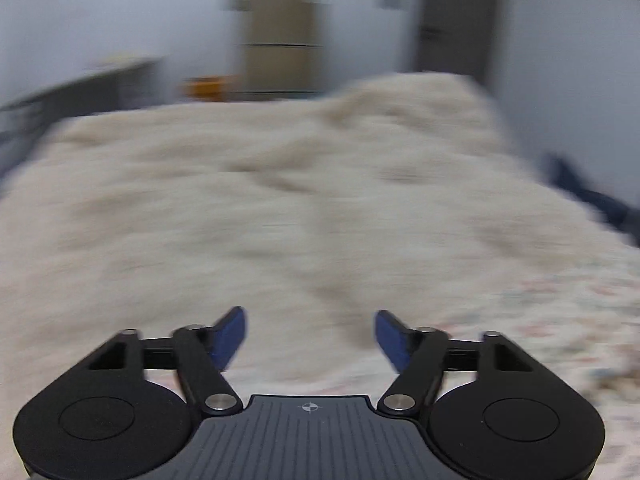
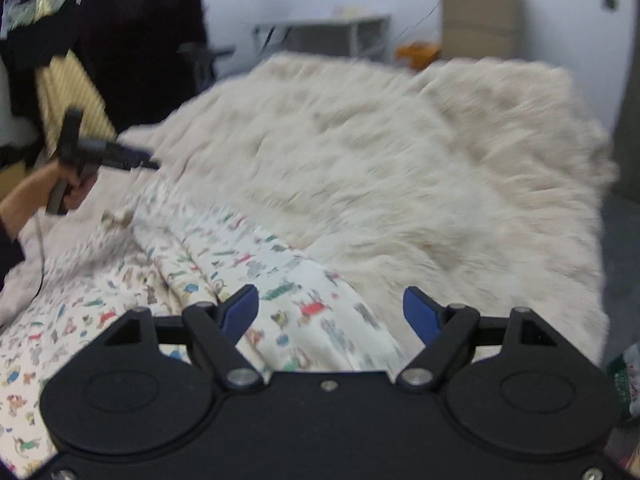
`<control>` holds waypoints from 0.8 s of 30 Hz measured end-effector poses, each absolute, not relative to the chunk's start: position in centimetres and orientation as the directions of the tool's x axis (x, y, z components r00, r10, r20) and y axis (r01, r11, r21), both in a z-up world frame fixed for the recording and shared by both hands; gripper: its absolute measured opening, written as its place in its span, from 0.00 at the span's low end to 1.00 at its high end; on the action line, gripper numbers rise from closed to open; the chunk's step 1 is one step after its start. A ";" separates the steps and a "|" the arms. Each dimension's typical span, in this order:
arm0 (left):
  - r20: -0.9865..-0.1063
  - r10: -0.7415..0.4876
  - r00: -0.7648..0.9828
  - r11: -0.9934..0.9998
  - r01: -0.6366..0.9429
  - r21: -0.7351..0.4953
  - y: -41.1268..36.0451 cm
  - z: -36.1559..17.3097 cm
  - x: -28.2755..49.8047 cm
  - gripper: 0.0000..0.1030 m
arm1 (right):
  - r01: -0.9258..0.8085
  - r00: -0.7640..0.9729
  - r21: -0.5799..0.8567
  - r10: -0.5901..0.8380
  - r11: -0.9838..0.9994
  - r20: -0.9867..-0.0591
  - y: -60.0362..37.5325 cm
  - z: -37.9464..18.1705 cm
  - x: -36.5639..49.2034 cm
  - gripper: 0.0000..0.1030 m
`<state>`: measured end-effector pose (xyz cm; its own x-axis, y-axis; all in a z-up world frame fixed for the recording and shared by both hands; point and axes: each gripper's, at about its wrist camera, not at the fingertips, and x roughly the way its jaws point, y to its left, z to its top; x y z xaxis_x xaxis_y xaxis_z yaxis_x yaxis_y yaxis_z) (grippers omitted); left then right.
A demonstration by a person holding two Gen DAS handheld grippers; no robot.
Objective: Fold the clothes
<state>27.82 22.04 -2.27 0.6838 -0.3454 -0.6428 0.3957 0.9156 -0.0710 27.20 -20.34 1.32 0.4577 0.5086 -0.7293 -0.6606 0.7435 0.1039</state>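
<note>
A white garment with small coloured animal prints lies crumpled on a cream fluffy blanket. My right gripper is open and empty, just above the garment's near right part. My left gripper is open and empty above the blanket, with the printed garment to its right. The left gripper also shows in the right wrist view, held in a hand at the garment's far left edge. Both views are blurred by motion.
Stacked cardboard boxes and a grey shelf unit stand by the far wall. An orange object lies behind the blanket. A dark figure stands at left. The blanket's right edge drops to a grey floor.
</note>
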 end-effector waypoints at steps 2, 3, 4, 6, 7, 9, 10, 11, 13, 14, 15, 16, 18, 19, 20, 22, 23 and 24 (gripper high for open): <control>-0.676 -0.339 0.655 0.873 0.486 0.033 18.2 -4.3 28.8 0.73 | -0.678 0.424 0.083 0.480 0.730 -0.768 -18.6 0.4 28.1 0.61; -0.688 -0.322 0.651 0.859 0.506 0.076 16.9 -5.3 29.2 0.72 | -0.683 0.418 0.073 0.471 0.727 -0.776 -18.2 0.1 28.3 0.50; -0.692 -0.323 0.645 0.846 0.525 0.094 16.1 -6.2 29.5 0.72 | -0.687 0.416 0.065 0.465 0.724 -0.782 -17.9 0.0 28.3 0.45; -0.691 -0.375 0.618 0.820 0.569 0.064 15.4 -7.9 30.0 0.57 | -0.710 0.370 0.094 0.484 0.698 -0.793 -17.8 -0.5 28.5 0.25; -0.685 -0.439 0.582 0.796 0.605 0.003 15.9 -8.4 30.4 0.47 | -0.717 0.359 0.107 0.497 0.689 -0.790 -18.1 -0.5 28.6 0.17; -0.670 -0.512 0.538 0.769 0.635 -0.077 17.1 -8.3 31.5 0.17 | -0.717 0.359 0.139 0.534 0.683 -0.766 -19.0 0.1 28.7 0.05; -0.661 -0.541 0.520 0.756 0.644 -0.112 17.7 -8.2 32.1 0.11 | -0.710 0.373 0.159 0.557 0.686 -0.742 -19.7 0.7 28.7 0.05; -0.641 -0.564 0.520 0.746 0.653 -0.126 18.3 -7.4 32.6 0.01 | -0.702 0.386 0.179 0.580 0.689 -0.717 -20.4 1.4 28.8 0.04; -0.604 -0.567 0.560 0.747 0.658 -0.092 18.5 -5.4 33.1 0.00 | -0.688 0.414 0.219 0.621 0.692 -0.666 -21.7 2.6 28.9 0.04; -0.583 -0.560 0.589 0.757 0.650 -0.070 18.5 -4.1 33.5 0.00 | -0.685 0.420 0.221 0.625 0.694 -0.658 -21.8 2.8 28.9 0.04; -0.565 -0.546 0.619 0.772 0.634 -0.051 18.2 -2.9 34.3 0.00 | -0.672 0.451 0.212 0.619 0.710 -0.643 -22.0 3.4 29.2 0.04; -0.547 -0.528 0.650 0.788 0.614 -0.031 17.7 -1.7 35.1 0.00 | -0.656 0.485 0.202 0.612 0.727 -0.625 -22.3 4.0 29.5 0.04; -0.518 -0.479 0.709 0.825 0.565 0.009 16.1 0.0 36.8 0.01 | -0.615 0.533 0.175 0.569 0.769 -0.626 -22.6 4.3 30.7 0.04; -0.510 -0.452 0.732 0.842 0.539 0.027 15.4 0.5 37.4 0.00 | -0.573 0.574 0.148 0.524 0.806 -0.629 -23.0 4.5 31.6 0.04; -0.526 -0.355 0.773 0.882 0.464 0.086 13.9 0.4 38.3 0.01 | -0.564 0.583 0.138 0.511 0.814 -0.632 -23.0 4.4 31.8 0.04; -0.553 -0.158 0.818 0.927 0.316 0.203 11.0 0.1 40.0 0.27 | -0.502 0.609 0.063 0.405 0.863 -0.682 -22.7 3.5 32.5 0.10; -0.601 -0.119 0.790 0.931 0.300 0.209 10.7 -0.6 40.6 0.46 | -0.469 0.620 0.022 0.346 0.883 -0.704 -22.6 3.0 32.9 0.13; -0.627 -0.108 0.771 0.935 0.292 0.199 11.1 -1.2 40.7 0.46 | -0.434 0.628 -0.020 0.287 0.900 -0.724 -22.5 2.5 33.3 0.14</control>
